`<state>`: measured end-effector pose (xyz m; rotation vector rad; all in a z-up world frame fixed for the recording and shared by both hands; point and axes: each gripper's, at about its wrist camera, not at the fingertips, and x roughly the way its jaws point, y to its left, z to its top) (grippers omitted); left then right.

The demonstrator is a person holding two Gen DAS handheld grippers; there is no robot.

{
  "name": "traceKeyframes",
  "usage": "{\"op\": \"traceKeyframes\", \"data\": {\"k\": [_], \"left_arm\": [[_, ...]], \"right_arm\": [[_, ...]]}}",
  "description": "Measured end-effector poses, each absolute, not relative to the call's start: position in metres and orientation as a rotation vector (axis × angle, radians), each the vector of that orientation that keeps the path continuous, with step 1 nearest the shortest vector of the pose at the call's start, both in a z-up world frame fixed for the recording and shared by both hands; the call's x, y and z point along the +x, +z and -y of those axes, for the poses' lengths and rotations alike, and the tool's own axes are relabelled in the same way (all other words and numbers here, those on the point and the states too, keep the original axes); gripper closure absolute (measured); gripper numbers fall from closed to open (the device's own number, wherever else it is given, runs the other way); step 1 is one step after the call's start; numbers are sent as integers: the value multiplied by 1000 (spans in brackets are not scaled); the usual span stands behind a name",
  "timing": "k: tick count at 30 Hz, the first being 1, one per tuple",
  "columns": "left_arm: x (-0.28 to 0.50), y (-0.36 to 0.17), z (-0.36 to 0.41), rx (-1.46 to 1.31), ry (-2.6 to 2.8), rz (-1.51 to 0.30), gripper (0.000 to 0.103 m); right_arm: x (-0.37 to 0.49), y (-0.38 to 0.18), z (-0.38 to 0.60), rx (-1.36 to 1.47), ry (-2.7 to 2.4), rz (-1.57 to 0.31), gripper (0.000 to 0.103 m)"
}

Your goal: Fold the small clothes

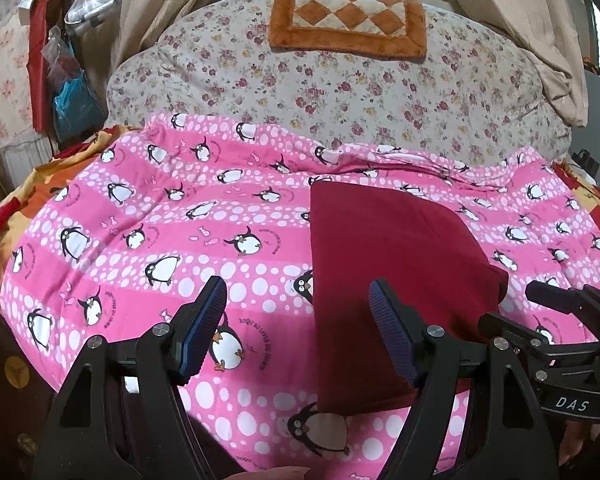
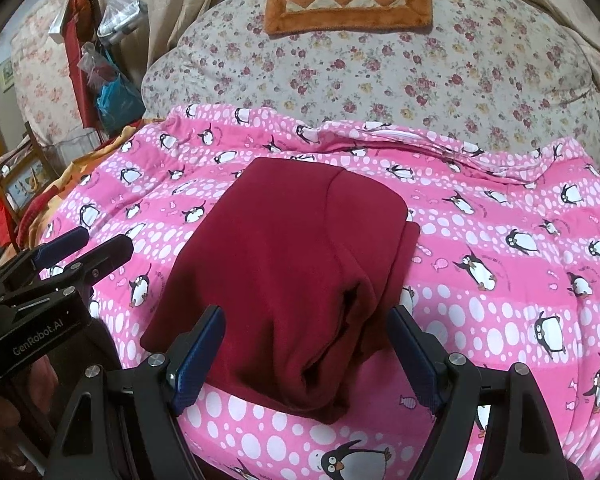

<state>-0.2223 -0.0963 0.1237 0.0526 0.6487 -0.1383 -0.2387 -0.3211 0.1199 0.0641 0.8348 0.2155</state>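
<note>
A folded maroon garment (image 2: 292, 272) lies on the penguin blanket (image 2: 500, 264), with both the left tool (image 1: 298, 328) and right tool (image 2: 306, 354) spread wide, holding nothing, at its near edge.

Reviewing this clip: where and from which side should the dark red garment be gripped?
Grip the dark red garment at its near bunched edge, coming from the near side with the right gripper. There the layers hang loose, and its open jaws already straddle it.

Left tongs (image 1: 298, 328) spread wide, blue pads (image 1: 204, 326) well apart, nothing gripped. Right tongs (image 2: 306, 354) likewise wide apart, empty. Both side by side, pointing forward, low.
</note>
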Motion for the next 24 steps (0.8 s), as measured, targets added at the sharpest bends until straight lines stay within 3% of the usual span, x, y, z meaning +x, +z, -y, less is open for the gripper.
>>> {"op": "traceKeyframes", "data": {"k": [24], "left_arm": [[-200,116,105,22,-189,-701,29]], "right_arm": [[-219,113,321,88,161,-863,22]]}}
